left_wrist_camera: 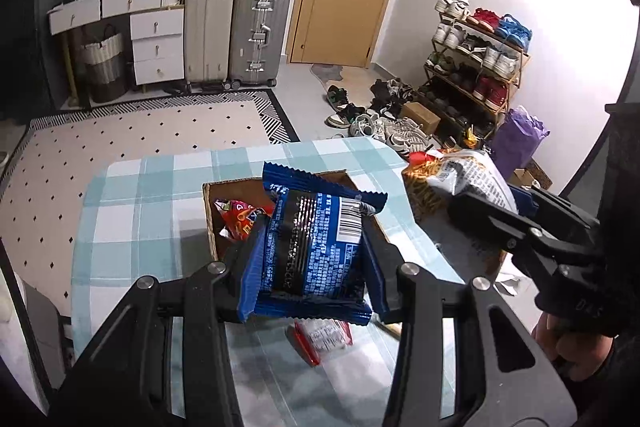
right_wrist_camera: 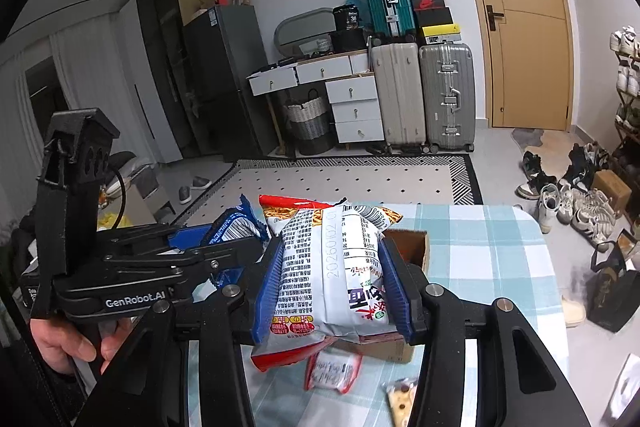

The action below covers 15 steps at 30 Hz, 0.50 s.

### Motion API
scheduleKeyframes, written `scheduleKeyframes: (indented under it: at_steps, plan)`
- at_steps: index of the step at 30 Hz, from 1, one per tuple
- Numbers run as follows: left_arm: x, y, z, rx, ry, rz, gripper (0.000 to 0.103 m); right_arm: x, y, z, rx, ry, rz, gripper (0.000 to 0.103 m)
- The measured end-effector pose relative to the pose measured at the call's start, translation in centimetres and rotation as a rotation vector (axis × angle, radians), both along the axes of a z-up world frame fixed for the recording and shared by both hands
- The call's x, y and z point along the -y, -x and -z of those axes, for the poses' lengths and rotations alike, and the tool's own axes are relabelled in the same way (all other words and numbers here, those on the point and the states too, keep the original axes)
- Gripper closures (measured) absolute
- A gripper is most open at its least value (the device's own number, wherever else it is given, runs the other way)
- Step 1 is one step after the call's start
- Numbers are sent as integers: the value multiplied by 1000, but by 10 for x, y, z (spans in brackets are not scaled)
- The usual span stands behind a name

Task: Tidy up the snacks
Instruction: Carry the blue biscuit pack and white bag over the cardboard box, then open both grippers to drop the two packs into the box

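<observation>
My left gripper point(left_wrist_camera: 312, 263) is shut on a blue snack packet point(left_wrist_camera: 316, 243), lifted above the cardboard box point(left_wrist_camera: 210, 211), which has a red packet point(left_wrist_camera: 236, 219) inside. My right gripper point(right_wrist_camera: 332, 291) is shut on a white and orange noodle packet point(right_wrist_camera: 332, 263), held over the same cardboard box point(right_wrist_camera: 416, 247). The right gripper point(left_wrist_camera: 492, 207) and its noodle packet point(left_wrist_camera: 452, 175) show at the right of the left wrist view. At the left of the right wrist view, the left gripper point(right_wrist_camera: 224, 247) carries the blue packet point(right_wrist_camera: 236, 227).
The table wears a blue checked cloth point(left_wrist_camera: 132, 227). A small red and white packet point(right_wrist_camera: 334, 369) and a cracker packet point(right_wrist_camera: 402, 397) lie on it in front of the box. Beyond are a patterned rug point(left_wrist_camera: 132, 143), suitcases point(left_wrist_camera: 260, 31), a shoe rack point(left_wrist_camera: 476, 67) and a door.
</observation>
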<state>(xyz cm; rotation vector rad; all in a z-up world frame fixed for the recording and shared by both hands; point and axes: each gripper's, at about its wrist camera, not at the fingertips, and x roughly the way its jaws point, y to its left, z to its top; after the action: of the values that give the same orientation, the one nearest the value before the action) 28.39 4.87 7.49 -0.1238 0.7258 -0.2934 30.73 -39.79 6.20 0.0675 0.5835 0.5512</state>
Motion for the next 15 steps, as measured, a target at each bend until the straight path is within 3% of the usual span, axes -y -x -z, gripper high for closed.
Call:
scheduleKeyframes:
  at_steps: [15]
  plan:
    - [-11,-95,29,-70,30,8,63,-25,-85,16,-32,28,51,55]
